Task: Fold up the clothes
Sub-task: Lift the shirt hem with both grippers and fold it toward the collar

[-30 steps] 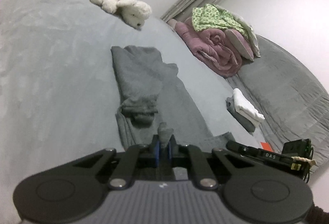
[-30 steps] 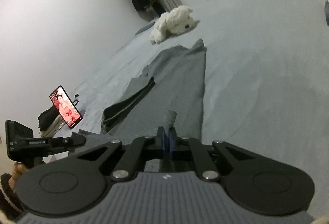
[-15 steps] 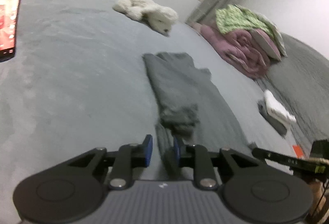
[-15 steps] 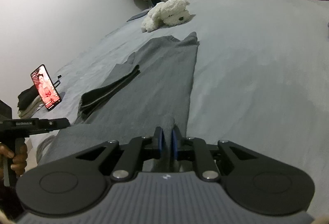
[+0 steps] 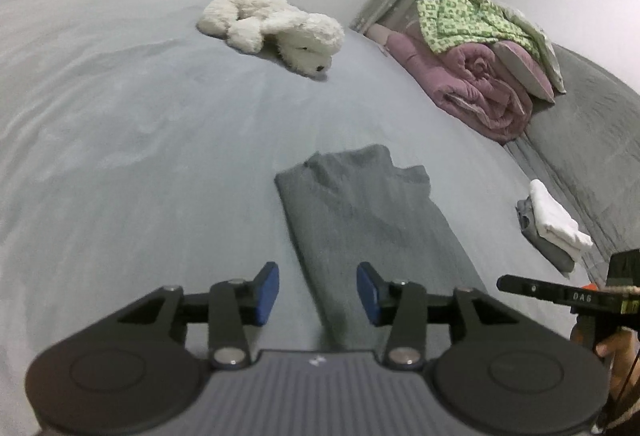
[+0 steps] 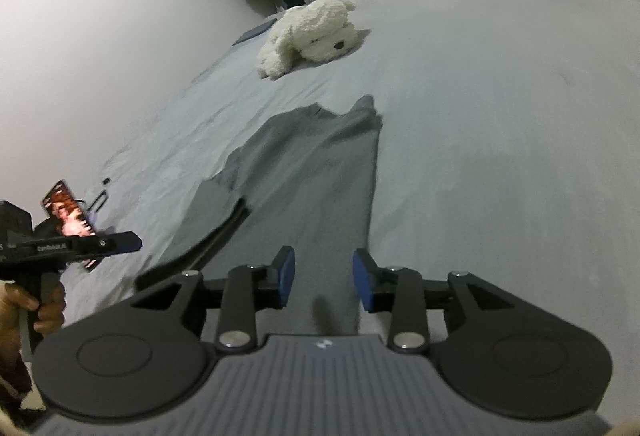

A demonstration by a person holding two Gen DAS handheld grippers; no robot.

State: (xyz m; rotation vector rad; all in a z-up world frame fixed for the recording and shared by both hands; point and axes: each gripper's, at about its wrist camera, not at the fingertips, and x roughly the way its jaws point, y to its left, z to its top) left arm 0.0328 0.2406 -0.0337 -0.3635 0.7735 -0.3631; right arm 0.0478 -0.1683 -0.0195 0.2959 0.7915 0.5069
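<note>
A grey garment (image 5: 372,220) lies stretched out in a long strip on the grey bed cover (image 5: 120,124), running away from both grippers toward the window end of the room. In the right wrist view a folded sleeve or flap rests along the strip's left edge.

The left gripper (image 5: 318,290) hangs over the near end of the cloth with its jaws spread; they have just been opening, and the blue pads (image 5: 267,290) touch nothing, though the fabric edge shows in the gap below them. The right gripper (image 6: 324,284) is the same: jaws apart, just opened, with the cloth lying loose beneath and not pinched.

Beyond the garment a white plush dog (image 5: 276,26) lies on its side. Against the far wall a rolled pink quilt (image 5: 476,88) carries a green patterned cloth (image 5: 468,20). A small stack of folded clothes (image 5: 554,224), white on grey, sits near the bed's right edge. A phone (image 6: 70,214) with a lit screen stands at the left.
</note>
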